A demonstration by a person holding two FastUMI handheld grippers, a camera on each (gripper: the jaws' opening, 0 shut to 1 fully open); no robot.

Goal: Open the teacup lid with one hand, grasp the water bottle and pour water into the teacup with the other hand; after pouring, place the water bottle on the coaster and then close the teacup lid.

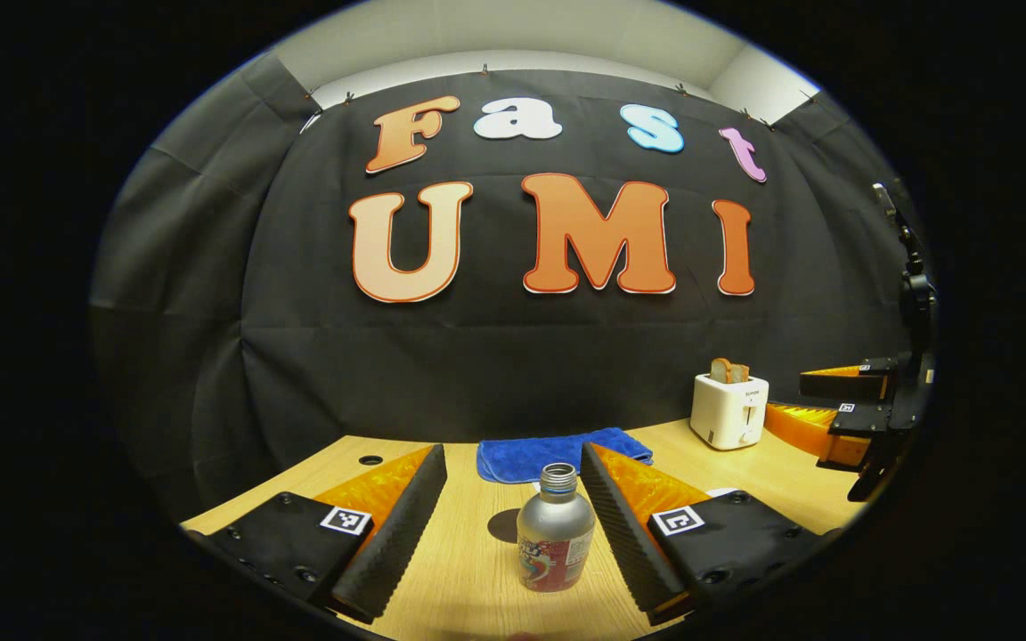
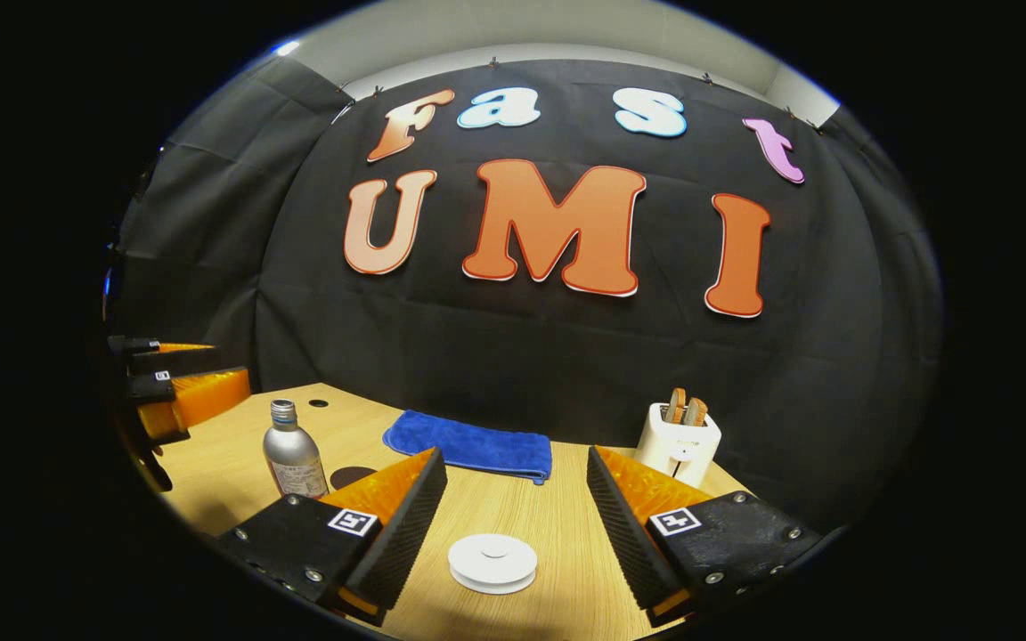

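Note:
A silver water bottle (image 1: pixel 555 534) with an uncapped neck stands upright on the wooden table (image 1: pixel 468 570). It is between the fingers of my open left gripper (image 1: pixel 513 451), close to the right finger (image 1: pixel 622 525), and neither pad touches it. A dark round coaster (image 1: pixel 504 525) lies just behind the bottle on its left. In the right gripper view the white lidded teacup (image 2: pixel 492 563) sits low between the fingers of my open right gripper (image 2: pixel 513 454), untouched. The bottle (image 2: pixel 293 460) and coaster (image 2: pixel 353 476) stand off to the left, near the left gripper (image 2: pixel 176 392).
A folded blue cloth (image 1: pixel 557 454) lies at the back of the table against the black wall. A white toaster (image 1: pixel 728 409) with bread slices stands at the back right. The right gripper (image 1: pixel 842 405) hovers at the far right of the left gripper view.

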